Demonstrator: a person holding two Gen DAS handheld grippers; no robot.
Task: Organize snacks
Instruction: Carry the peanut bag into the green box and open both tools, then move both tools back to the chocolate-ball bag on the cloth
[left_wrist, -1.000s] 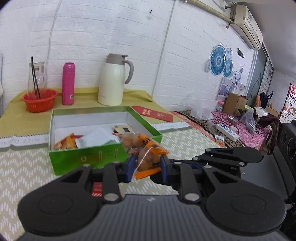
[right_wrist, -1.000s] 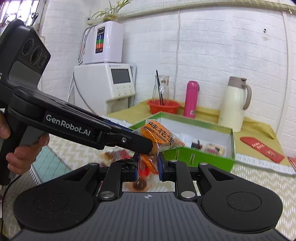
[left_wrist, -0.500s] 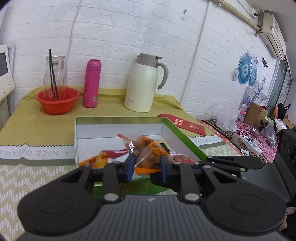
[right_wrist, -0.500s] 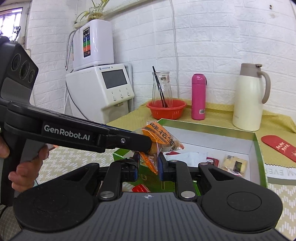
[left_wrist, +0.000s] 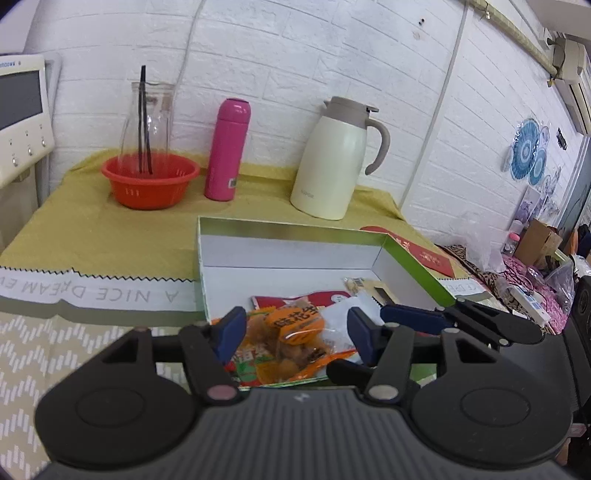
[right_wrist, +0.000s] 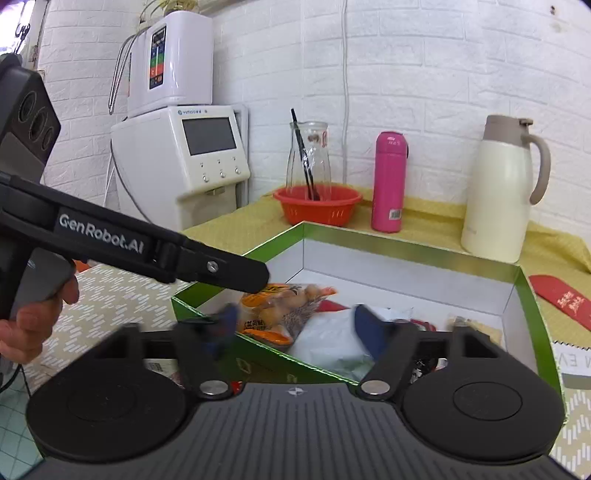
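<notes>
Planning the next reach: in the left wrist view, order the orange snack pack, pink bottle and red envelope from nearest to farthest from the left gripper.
1. Orange snack pack, between the opening fingers.
2. Red envelope, right, beyond the box.
3. Pink bottle, back, by the wall.

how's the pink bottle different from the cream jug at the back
The pink bottle is a slim, straight cylinder; the cream jug is much wider and swells toward its base. The bottle has no handle or spout, while the jug has a curved grey-beige handle and a hinged lid of the same colour. The bottle is bright pink all over; the jug is two-tone. Both stand upright, lids on, on the yellow cloth against the brick wall.
</notes>
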